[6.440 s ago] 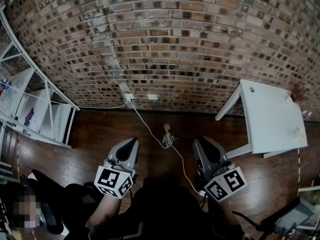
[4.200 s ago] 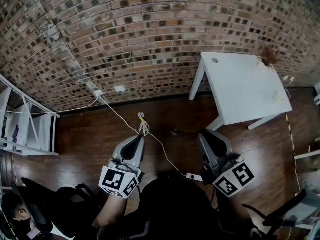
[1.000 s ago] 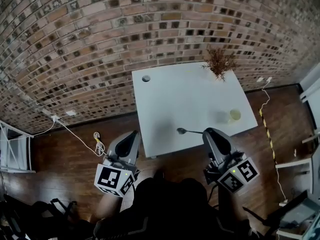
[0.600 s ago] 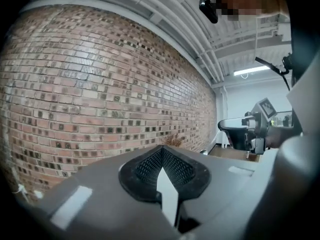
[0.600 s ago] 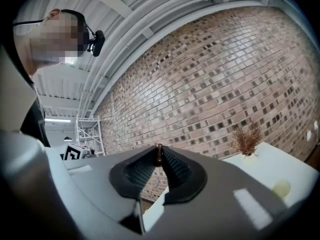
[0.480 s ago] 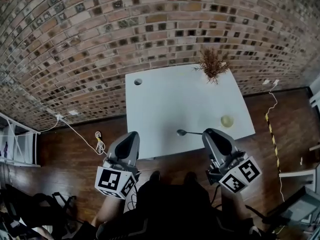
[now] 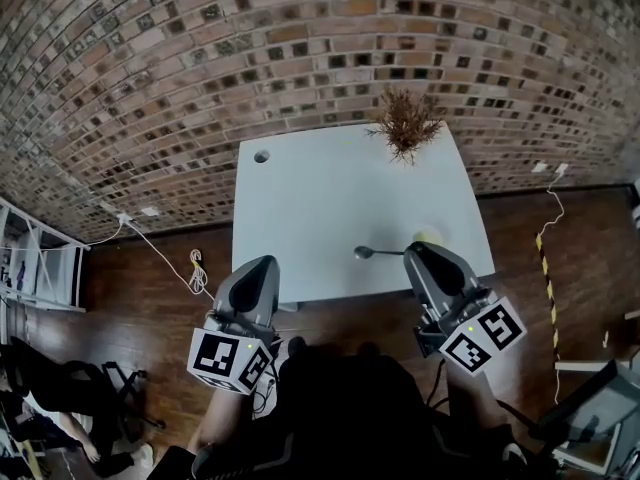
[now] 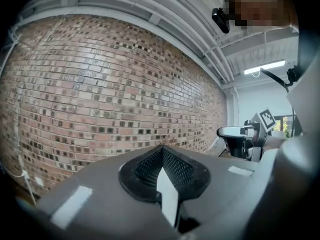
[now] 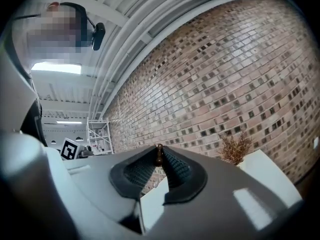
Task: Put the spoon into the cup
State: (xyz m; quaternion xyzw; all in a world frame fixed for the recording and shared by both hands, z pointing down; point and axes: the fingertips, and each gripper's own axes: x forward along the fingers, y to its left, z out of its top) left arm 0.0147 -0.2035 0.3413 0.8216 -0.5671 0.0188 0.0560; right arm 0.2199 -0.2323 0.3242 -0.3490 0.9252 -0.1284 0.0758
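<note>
My right gripper (image 7: 414,252) is clamped on the spoon (image 7: 372,253). In the right gripper view the 2 jaws pinch a thin dark piece of it at their very tips. In the head view the spoon sticks out from those tips toward the left, with its bowl over the white table (image 7: 320,208), a little right of the frame's centre. I cannot tell whether the bowl touches the tabletop. The cup (image 7: 428,235), small and pale yellow, stands on the table just above my right gripper's tip in the head view and is partly covered by it. The spoon is beside the cup, not in it.

My left gripper (image 7: 264,265) has its 2 jaws pressed together with nothing between them. It sits left of centre in the lower half of the head view, at the table's near left corner, with dark wooden floor (image 7: 150,318) below it.

A dried plant (image 7: 403,126) stands at the table's far edge, in the upper middle of the frame. 1 round hole (image 7: 261,156) marks the table's upper left corner. A brick wall (image 7: 150,68) fills the top of the view, a white cable (image 7: 196,266) lies coiled on the floor left of my left gripper, and a white shelf (image 7: 35,263) shows at the left edge
</note>
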